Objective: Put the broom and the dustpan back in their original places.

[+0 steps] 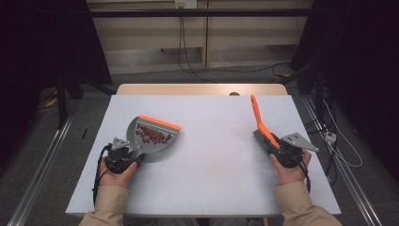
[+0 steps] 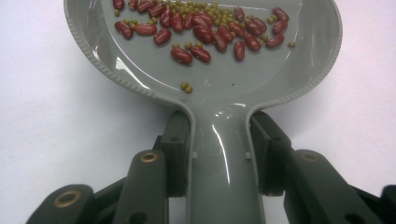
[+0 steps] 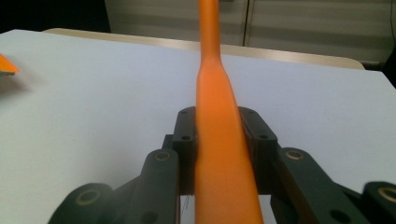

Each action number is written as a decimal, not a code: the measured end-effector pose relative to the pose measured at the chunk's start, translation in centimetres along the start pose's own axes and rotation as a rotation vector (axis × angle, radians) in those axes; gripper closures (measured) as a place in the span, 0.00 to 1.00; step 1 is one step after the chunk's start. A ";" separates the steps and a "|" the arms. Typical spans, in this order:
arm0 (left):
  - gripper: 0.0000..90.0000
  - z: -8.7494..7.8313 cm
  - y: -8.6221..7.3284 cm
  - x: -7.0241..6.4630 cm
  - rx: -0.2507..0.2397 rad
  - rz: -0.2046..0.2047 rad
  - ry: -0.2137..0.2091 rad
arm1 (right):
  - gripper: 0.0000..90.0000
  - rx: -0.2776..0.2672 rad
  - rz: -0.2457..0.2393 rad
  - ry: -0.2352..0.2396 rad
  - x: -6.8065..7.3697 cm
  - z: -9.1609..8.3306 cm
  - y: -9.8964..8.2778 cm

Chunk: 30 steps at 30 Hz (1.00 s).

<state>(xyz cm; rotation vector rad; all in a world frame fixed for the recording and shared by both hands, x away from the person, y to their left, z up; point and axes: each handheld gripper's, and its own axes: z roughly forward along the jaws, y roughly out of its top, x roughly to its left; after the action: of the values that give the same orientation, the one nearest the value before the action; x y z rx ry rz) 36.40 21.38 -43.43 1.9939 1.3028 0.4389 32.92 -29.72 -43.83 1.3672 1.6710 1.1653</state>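
Note:
A grey dustpan (image 1: pixel 149 142) with an orange lip (image 1: pixel 160 123) lies on the left of the white table (image 1: pixel 211 160). It holds several red beans (image 1: pixel 153 135) and small green ones (image 2: pixel 187 87). My left gripper (image 1: pixel 128 153) is shut on the pan's handle (image 2: pixel 223 163), with a jaw pressed against each side of it. On the right, my right gripper (image 1: pixel 278 149) is shut on a brush with an orange handle (image 1: pixel 258 117) that points away across the table. Its dark bristles (image 1: pixel 261 139) sit near the jaws. The orange handle (image 3: pixel 219 140) runs up between the right jaws.
The table's wooden far edge (image 1: pixel 202 89) shows behind the white top. Cables (image 1: pixel 329 141) hang off the right side, and a metal rail (image 1: pixel 42 165) runs along the floor at the left. A corner of the pan's orange lip (image 3: pixel 7 65) lies far left in the right gripper view.

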 end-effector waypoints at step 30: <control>0.57 0.7 -0.6 -1.1 0.008 -0.047 -0.035 | 0.75 0.034 -0.015 -0.056 0.5 1.0 -1.1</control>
<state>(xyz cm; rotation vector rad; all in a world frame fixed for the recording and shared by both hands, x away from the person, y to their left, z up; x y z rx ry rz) 35.99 20.25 -44.26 1.9643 1.3289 0.3752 33.29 -29.09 -45.23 1.3931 1.6657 1.0846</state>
